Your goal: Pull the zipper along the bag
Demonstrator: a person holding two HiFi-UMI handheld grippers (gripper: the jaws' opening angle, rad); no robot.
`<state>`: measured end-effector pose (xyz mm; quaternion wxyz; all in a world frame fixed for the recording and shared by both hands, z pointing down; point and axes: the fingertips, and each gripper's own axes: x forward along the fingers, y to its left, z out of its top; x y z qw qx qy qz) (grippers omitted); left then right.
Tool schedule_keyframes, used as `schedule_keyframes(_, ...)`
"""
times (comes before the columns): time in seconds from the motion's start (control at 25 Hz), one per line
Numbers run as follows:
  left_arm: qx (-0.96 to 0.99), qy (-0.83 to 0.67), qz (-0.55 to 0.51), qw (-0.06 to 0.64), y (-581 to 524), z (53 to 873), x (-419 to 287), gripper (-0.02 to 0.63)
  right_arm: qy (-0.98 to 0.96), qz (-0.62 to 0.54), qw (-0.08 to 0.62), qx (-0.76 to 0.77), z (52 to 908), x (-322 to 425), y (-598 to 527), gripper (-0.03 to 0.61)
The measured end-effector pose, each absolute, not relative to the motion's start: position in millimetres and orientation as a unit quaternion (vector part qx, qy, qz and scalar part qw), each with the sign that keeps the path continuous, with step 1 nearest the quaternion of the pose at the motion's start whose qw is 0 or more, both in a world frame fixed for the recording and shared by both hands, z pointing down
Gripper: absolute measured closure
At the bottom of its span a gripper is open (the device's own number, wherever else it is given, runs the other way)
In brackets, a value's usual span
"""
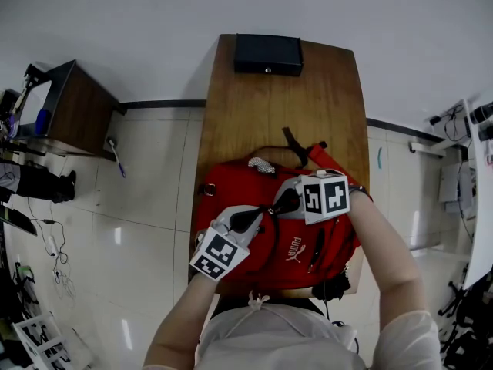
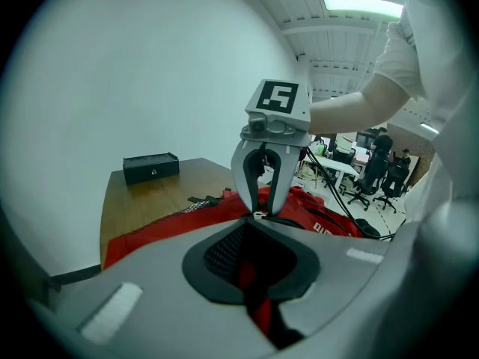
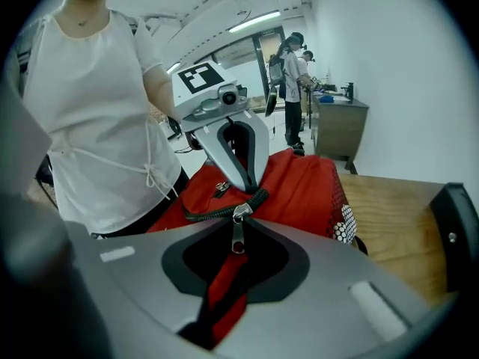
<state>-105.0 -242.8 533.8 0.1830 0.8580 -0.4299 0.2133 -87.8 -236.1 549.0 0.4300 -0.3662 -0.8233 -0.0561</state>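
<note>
A red backpack [image 1: 308, 245] lies flat on the wooden table [image 1: 254, 106], close to its near edge. Both grippers meet nose to nose at the middle of its top. My left gripper [image 1: 260, 214] comes in from the near left; its jaws are shut on the bag's fabric beside the black zipper track [image 3: 217, 212]. The right gripper [image 1: 276, 206] reaches in from the right and points steeply down. In the right gripper view its tips [image 3: 239, 217] close at the slider, and the metal zipper pull [image 3: 237, 234] hangs between the jaws.
A black box [image 1: 267, 54] sits at the table's far end. Black straps [image 1: 296, 141] and a dotted mesh pocket [image 1: 262, 165] lie at the bag's far side. A wooden cabinet [image 1: 77, 110] stands on the floor to the left. Office chairs [image 2: 374, 182] stand behind.
</note>
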Motion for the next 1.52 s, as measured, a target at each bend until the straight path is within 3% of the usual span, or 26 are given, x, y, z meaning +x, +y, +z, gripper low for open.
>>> schedule_keyframes(0.24, 0.86, -0.421, 0.226, 0.179, -244.6, 534.0, -97.7, 0.607, -0.823, -0.096, 0.463, -0.315, 548.2, -81.1, -239.6, 0.525)
schedule_keyframes(0.72, 0.862, -0.411, 0.234, 0.184, -245.7, 539.8, -93.1, 0.607, -0.861, 0.017, 0.475, -0.184, 546.2, -63.3, -228.8, 0.528)
schedule_keyframes(1.52, 0.873, -0.389, 0.224, 0.193, -243.7, 541.0, -95.5, 0.607, -0.912, 0.156, 0.376, 0.04, 552.4, -42.3, -195.1, 0.526)
